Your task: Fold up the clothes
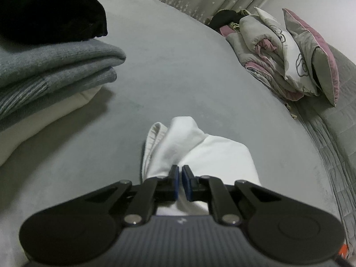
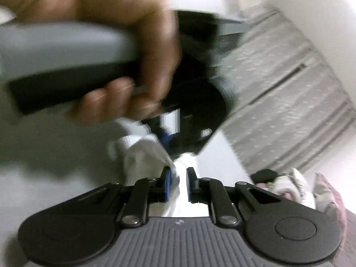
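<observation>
Both grippers, L (image 1: 179,171) & R (image 2: 178,173), nearly closed, pinching white garment (image 1: 200,151).

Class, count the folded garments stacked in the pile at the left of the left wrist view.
3 show: a black one on top, a grey one under it, a cream one at the bottom. The frame edge may hide more.

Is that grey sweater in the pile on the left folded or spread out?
Folded. The grey sweater lies in stacked layers with a rounded fold edge, sandwiched between a black garment above and a white garment below.
</observation>
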### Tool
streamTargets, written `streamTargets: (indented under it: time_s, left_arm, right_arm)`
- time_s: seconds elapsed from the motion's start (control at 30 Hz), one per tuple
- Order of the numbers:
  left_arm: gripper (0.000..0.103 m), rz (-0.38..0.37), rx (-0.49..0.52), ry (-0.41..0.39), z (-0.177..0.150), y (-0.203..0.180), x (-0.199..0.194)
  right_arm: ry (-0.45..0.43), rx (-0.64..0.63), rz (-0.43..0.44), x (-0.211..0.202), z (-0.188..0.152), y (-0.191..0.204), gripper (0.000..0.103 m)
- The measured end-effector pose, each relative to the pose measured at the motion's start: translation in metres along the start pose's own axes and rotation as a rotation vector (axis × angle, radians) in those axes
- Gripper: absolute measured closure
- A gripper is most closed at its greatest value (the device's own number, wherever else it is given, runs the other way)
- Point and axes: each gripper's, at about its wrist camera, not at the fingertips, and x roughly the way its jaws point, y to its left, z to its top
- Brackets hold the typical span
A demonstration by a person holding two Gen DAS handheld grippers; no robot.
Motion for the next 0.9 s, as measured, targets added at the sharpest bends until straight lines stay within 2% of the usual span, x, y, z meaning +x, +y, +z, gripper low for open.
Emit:
streamTargets:
  time_s: [0.17, 0.27, 0.43, 0.5, 0.57, 0.6, 0.77, 0.9]
  left_arm:
    - [0.097, -0.029, -0.037, 0.007, 0.002, 0.007, 0.002]
    - [0.098, -0.035, -0.051, 0.010, 0.002, 0.010, 0.003]
    - [0.098, -0.052, -0.082, 0.013, 0.003, 0.016, 0.006]
    - [0.098, -0.060, -0.098, 0.015, 0.002, 0.018, 0.007]
    - [0.098, -0.056, -0.097, 0.015, 0.002, 0.018, 0.009]
    - [0.098, -0.048, -0.088, 0.015, 0.002, 0.015, 0.009]
    - [0.098, -0.018, -0.058, 0.019, 0.001, 0.009, 0.010]
    - [0.098, -0.020, -0.060, 0.022, 0.001, 0.009, 0.010]
  right_arm:
    - [-0.013, -0.129, 0.029, 0.017, -0.006, 0.013, 0.091]
    - [-0.027, -0.160, 0.026, 0.022, -0.008, 0.015, 0.091]
    - [-0.105, -0.210, 0.022, 0.023, -0.001, 0.019, 0.091]
    - [-0.142, -0.185, 0.014, 0.021, -0.004, 0.018, 0.091]
    - [-0.176, -0.153, 0.008, 0.018, -0.006, 0.017, 0.101]
    - [-0.184, -0.122, 0.012, 0.014, -0.005, 0.014, 0.101]
    - [-0.223, -0.144, -0.034, -0.003, -0.002, 0.016, 0.102]
    - [-0.223, -0.154, -0.024, -0.015, 0.007, 0.017, 0.102]
